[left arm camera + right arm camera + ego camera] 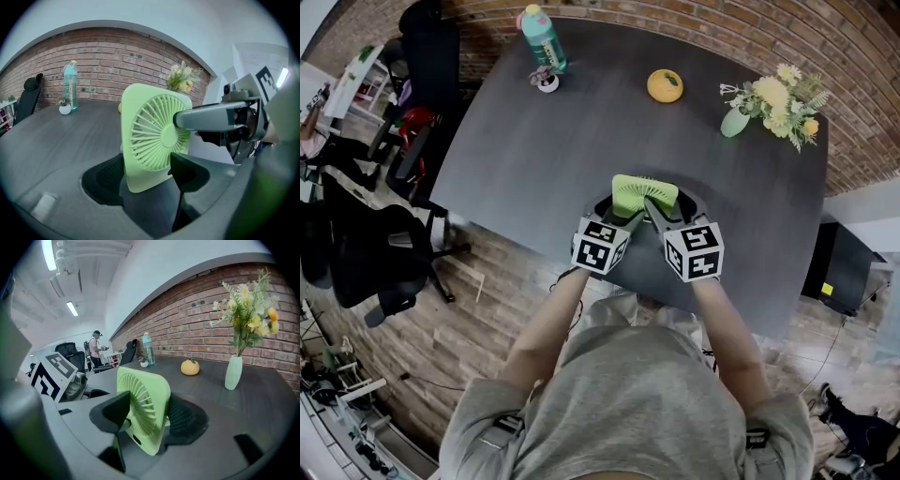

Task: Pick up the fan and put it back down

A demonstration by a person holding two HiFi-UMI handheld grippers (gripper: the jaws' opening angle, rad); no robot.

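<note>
1. The fan [149,394] is pale green, square and round-cornered, with a radial grille.
2. It stands upright between the fingers [115,412] of the right gripper [147,418], one pressing each face.
3. Its lower part also sits between the fingers [187,171] of the left gripper [145,173].

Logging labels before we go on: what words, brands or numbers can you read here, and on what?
Teal bottle: vertical print on its label, too small to read.
Marker cubes: black-and-white square patterns, no words.
Green fan: no print shows.
Nothing is legible in any view.
</note>
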